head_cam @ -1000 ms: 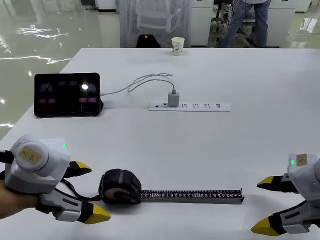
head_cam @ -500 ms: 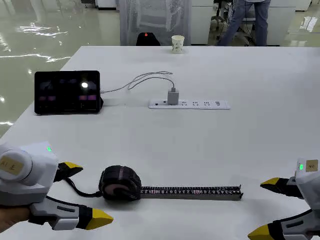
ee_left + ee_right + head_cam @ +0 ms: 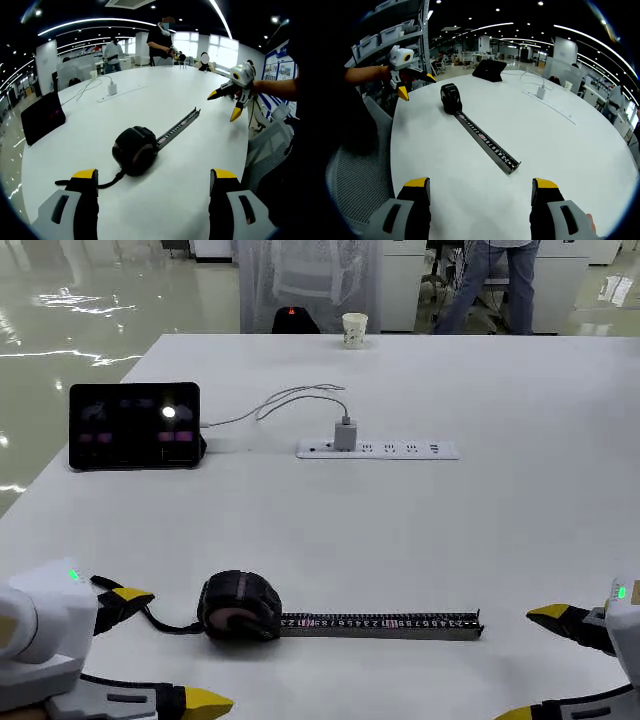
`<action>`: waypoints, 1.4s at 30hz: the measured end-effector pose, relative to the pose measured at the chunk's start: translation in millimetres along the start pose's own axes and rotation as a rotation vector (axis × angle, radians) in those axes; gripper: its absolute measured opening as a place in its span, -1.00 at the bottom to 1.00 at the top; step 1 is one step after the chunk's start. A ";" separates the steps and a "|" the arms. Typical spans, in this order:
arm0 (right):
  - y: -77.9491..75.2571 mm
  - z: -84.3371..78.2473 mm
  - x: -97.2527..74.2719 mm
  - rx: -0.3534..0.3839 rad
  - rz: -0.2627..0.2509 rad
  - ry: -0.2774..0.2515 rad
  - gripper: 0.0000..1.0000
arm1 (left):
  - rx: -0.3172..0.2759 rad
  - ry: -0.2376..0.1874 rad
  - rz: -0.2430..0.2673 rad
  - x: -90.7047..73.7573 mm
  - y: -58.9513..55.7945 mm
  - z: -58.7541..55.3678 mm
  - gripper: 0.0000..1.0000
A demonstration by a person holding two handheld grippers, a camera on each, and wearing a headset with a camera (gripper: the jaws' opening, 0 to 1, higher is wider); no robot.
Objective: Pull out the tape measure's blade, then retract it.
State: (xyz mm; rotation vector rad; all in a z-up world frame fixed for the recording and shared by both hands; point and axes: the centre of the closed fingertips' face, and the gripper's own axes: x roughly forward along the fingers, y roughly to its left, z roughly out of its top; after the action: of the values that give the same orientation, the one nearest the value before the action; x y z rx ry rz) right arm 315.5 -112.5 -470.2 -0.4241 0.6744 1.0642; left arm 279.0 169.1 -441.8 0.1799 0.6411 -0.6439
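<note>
A black tape measure [image 3: 238, 607] lies on the white table [image 3: 400, 530] with its blade [image 3: 380, 623] drawn out to the right, flat on the surface. My left gripper [image 3: 175, 648] is open just left of the case, touching nothing; a black strap runs from the case toward it. In the left gripper view the case [image 3: 135, 150] sits a little ahead of the open jaws of the left gripper [image 3: 154, 175]. My right gripper [image 3: 525, 665] is open right of the blade's hooked end, apart from it. The blade tip [image 3: 512, 165] lies ahead of the right gripper [image 3: 482, 184].
A dark tablet [image 3: 135, 426] stands at the left. A white power strip [image 3: 380, 450] with a charger and cable lies mid-table. A paper cup [image 3: 355, 330] sits at the far edge. A person [image 3: 500, 280] stands beyond the table.
Both grippers have drawn back toward the near edge and outward, away from the tape measure. The case and extended blade have stayed where they lay.
</note>
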 end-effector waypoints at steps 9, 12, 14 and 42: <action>10.3 2.7 -5.1 0.030 -0.038 -0.049 0.73 | -0.026 -0.029 0.034 -3.6 -11.2 -0.6 0.83; 13.5 3.6 -5.7 0.038 -0.046 -0.057 0.76 | -0.037 -0.036 0.038 -3.8 -15.5 -1.3 0.84; 15.0 4.9 -6.3 0.042 -0.054 -0.065 0.77 | -0.045 -0.043 0.038 -4.1 -18.3 -1.9 0.84; 44.2 20.7 -11.2 0.168 -0.140 -0.132 0.94 | -0.150 -0.081 0.135 -7.1 -44.8 -0.4 0.98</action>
State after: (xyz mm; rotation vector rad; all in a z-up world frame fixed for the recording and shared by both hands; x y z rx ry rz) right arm 278.4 -87.8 -447.6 -0.2498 0.6018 0.8870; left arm 247.1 137.3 -436.2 0.0562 0.5916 -0.4689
